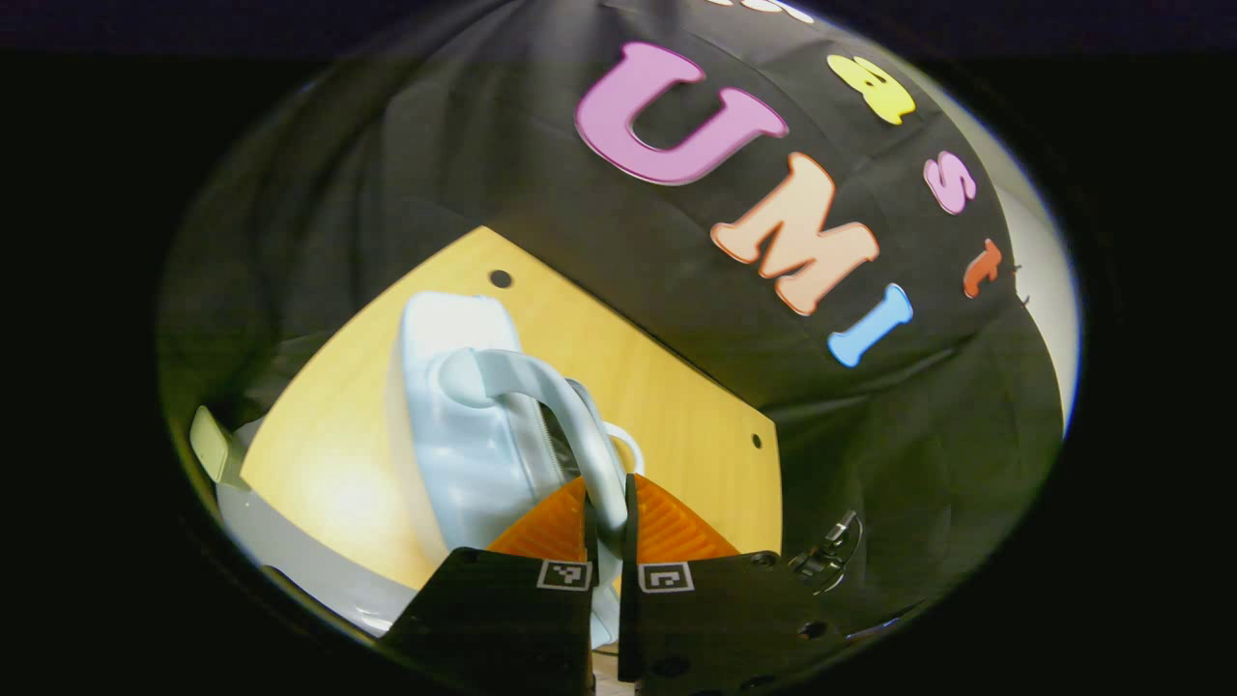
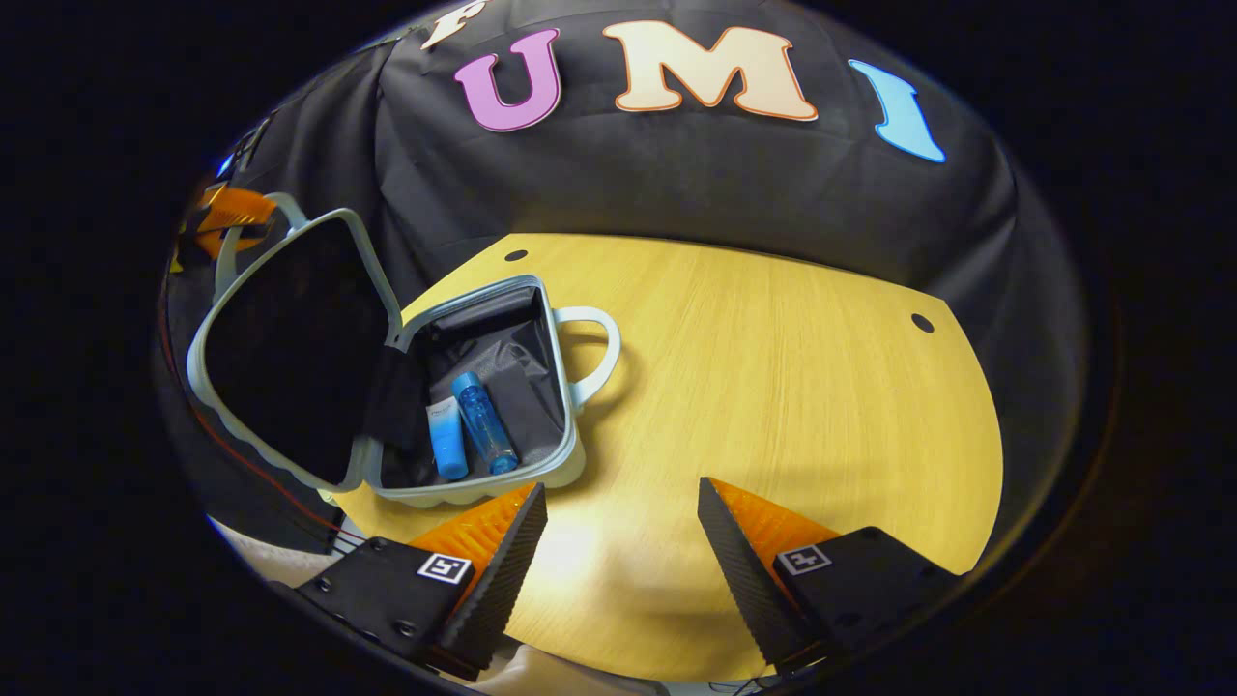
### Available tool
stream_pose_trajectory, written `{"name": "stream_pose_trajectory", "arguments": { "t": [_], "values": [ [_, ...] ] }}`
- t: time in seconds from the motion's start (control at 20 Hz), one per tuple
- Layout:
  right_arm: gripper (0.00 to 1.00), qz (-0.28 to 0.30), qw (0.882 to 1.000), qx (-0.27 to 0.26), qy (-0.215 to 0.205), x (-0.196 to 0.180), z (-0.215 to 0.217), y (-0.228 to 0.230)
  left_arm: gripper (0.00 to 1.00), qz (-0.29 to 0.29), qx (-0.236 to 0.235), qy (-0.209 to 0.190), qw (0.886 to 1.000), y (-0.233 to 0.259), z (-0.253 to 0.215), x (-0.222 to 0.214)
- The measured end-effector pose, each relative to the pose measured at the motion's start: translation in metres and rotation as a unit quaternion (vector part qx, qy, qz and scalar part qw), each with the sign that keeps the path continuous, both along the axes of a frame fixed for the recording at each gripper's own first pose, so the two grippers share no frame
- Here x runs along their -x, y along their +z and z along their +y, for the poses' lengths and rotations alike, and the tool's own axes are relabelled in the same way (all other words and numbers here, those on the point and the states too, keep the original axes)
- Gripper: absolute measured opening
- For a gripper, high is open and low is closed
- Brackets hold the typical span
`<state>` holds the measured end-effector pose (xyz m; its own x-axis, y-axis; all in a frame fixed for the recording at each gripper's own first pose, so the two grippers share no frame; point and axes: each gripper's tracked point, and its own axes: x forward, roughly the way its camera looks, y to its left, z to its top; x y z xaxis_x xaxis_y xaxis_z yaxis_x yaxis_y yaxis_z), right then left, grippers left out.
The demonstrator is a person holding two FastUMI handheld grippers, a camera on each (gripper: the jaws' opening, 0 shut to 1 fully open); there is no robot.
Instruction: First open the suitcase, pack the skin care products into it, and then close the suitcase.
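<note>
In the right gripper view the pale blue suitcase [image 2: 483, 483] lies open on the yellow wooden table [image 2: 773, 387]. Its lid [image 2: 290, 358] stands raised to the left, dark lining showing. Inside the base lie a small blue tube [image 2: 446, 440] and a blue bottle [image 2: 483, 420], side by side. My right gripper [image 2: 618, 522] hangs open above the table, just right of the suitcase, with nothing between its fingers. In the left gripper view my left gripper [image 1: 609, 483] is shut on the lid's curved handle [image 1: 570, 406], with the lid's outer shell [image 1: 454, 435] beyond it. The same gripper [image 2: 227, 217] shows at the lid's top.
The base's own handle [image 2: 594, 353] sticks out toward the table's middle. Small dark holes [image 2: 922, 322] mark the tabletop near its far edge. Black cloth hangs behind the table. A pale green object [image 1: 208, 445] sits past the table's left edge. Cables [image 2: 271, 474] run below the lid.
</note>
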<state>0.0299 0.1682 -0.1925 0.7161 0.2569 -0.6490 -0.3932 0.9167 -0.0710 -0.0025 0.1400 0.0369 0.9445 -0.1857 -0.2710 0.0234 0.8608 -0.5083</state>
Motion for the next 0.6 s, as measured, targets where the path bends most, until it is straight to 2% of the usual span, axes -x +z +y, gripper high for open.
{"name": "stream_pose_trajectory", "arguments": {
  "t": [0.15,0.2,0.25,0.4,0.45,0.5,0.6],
  "values": [
    [0.98,0.0,1.0,-0.008,-0.011,0.01,-0.015,0.006,0.04,0.016,0.02,-0.051,0.998,-0.001,-0.038,-0.037],
    [0.94,-0.001,1.0,-0.011,-0.016,0.011,-0.019,0.008,0.04,0.023,0.02,-0.063,0.998,-0.005,-0.047,-0.047],
    [0.98,-0.001,1.0,-0.016,-0.022,0.012,-0.022,0.006,0.04,0.034,0.019,-0.074,0.997,-0.009,-0.054,-0.057],
    [0.98,0.003,0.999,-0.029,-0.041,0.019,-0.035,0.008,0.04,0.071,0.014,-0.092,0.993,-0.023,-0.073,-0.09],
    [0.94,0.002,0.998,-0.031,-0.046,0.021,-0.04,0.009,0.04,0.085,0.012,-0.097,0.992,-0.028,-0.079,-0.101],
    [0.98,0.0,0.998,-0.033,-0.052,0.022,-0.044,0.011,0.0,0.099,0.009,-0.101,0.99,-0.035,-0.084,-0.111],
    [0.94,-0.003,0.997,-0.038,-0.065,0.021,-0.051,0.014,0.04,0.13,0.006,-0.107,0.986,-0.052,-0.096,-0.132]
  ]
}}
